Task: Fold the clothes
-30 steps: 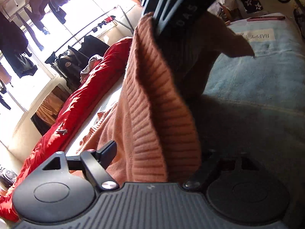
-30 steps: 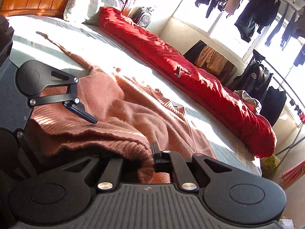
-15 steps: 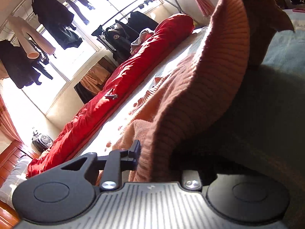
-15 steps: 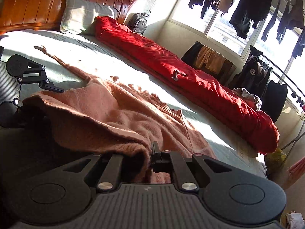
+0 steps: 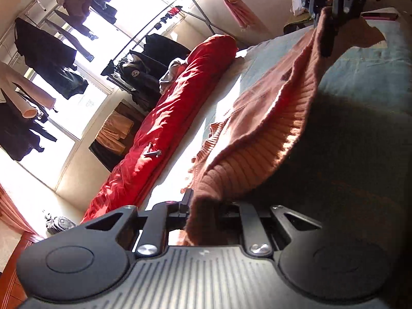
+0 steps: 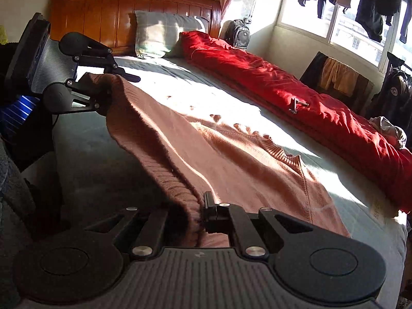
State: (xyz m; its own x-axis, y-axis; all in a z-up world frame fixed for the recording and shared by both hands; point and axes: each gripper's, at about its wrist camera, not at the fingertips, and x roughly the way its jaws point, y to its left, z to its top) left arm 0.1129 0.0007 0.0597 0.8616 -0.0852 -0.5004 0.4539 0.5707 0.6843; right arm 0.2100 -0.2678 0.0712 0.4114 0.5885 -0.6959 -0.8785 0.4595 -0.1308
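Note:
A salmon-pink knitted sweater (image 6: 231, 159) lies spread on the grey-blue bed (image 6: 85, 139). Its ribbed hem (image 5: 270, 141) is stretched taut between my two grippers, lifted off the bed. My left gripper (image 5: 203, 206) is shut on one hem corner; it also shows in the right wrist view (image 6: 110, 85) at the far left. My right gripper (image 6: 198, 216) is shut on the other hem corner; it shows in the left wrist view (image 5: 327, 20) at the top right. The sweater's neckline (image 6: 283, 152) lies towards the red quilt.
A rolled red quilt (image 6: 296, 95) runs along the bed's window side. A pillow (image 6: 164, 33) and wooden headboard (image 6: 128, 13) are at the head. A backpack (image 6: 238, 33) stands by the wall. Clothes hang on a rack (image 5: 144, 59) by the window.
My two grippers have moved far apart along the bed edge, pulling the bunched hem out straight. The sweater now lies much flatter on the bed.

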